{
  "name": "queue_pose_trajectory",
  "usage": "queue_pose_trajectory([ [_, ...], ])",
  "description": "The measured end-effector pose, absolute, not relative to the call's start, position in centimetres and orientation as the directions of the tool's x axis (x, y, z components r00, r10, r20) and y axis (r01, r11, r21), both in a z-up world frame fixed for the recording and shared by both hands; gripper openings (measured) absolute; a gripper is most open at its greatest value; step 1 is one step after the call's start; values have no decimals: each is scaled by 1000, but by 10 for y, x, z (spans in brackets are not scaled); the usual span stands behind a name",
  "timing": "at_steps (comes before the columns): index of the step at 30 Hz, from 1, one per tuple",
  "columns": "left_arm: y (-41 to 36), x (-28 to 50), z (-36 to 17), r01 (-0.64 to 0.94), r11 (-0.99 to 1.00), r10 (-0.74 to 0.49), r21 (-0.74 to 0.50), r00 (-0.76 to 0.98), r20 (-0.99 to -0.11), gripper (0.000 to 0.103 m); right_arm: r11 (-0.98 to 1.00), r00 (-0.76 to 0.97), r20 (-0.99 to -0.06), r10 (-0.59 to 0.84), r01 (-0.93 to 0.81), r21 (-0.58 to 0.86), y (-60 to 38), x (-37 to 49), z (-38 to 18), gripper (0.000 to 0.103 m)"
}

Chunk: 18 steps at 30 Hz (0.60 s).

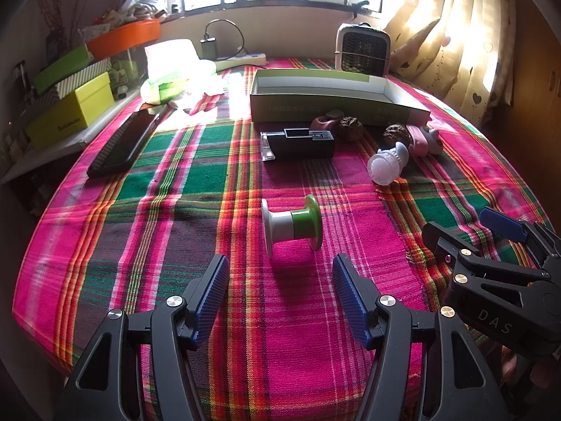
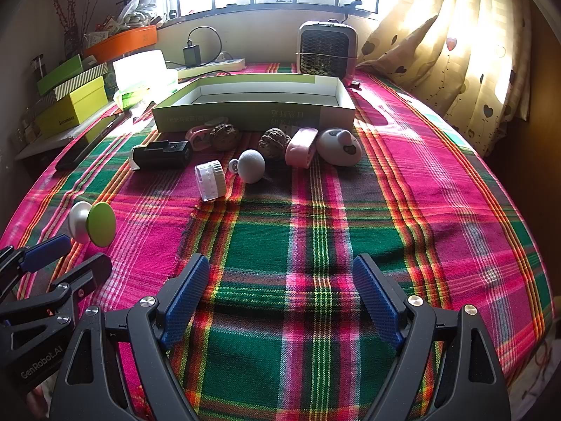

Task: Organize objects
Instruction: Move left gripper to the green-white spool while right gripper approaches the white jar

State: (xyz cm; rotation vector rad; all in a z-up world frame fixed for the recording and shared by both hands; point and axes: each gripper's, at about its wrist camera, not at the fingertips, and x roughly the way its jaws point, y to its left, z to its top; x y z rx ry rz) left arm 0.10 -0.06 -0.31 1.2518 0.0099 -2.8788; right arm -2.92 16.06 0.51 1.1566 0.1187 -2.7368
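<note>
While both grippers are hanging over the near edge of the plaid tablecloth [image 2: 301,245], each is gaping wide with nothing between its blue pads. Just ahead of the left gripper [image 1: 280,294] a green-and-white spool [image 1: 292,224] is lying on its side, its long axis running left to right, green flange toward the right gripper [image 2: 280,298]. From the right wrist that spool [image 2: 93,224] is showing end-on, only its two discs visible, off to the left beside the left gripper's fingers.

Farther out, a row of small things is sitting in front of the open cardboard box [image 2: 252,114]: a black rectangular device [image 1: 298,144] lying crosswise, a clear ribbed cap [image 2: 210,180], a grey ball-headed piece [image 2: 250,165], two walnuts [image 2: 224,136], a pink clip [image 2: 301,147] and a white mouse-shaped toy [image 2: 339,147]. The left wrist is showing the ball piece and the cap as one overlapping lump; the right wrist is separating them. Only the left view is catching the black comb [image 1: 121,144] at the far left. Beyond the box a small heater [image 2: 328,51] is standing by the window.
</note>
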Motion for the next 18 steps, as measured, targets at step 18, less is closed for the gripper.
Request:
queue_pose_trajectory([
  [18, -1, 4, -2, -7, -1000, 6, -1, -684, -730, 60, -982, -686, -717, -125, 187, -8, 160, -28, 5, 84],
])
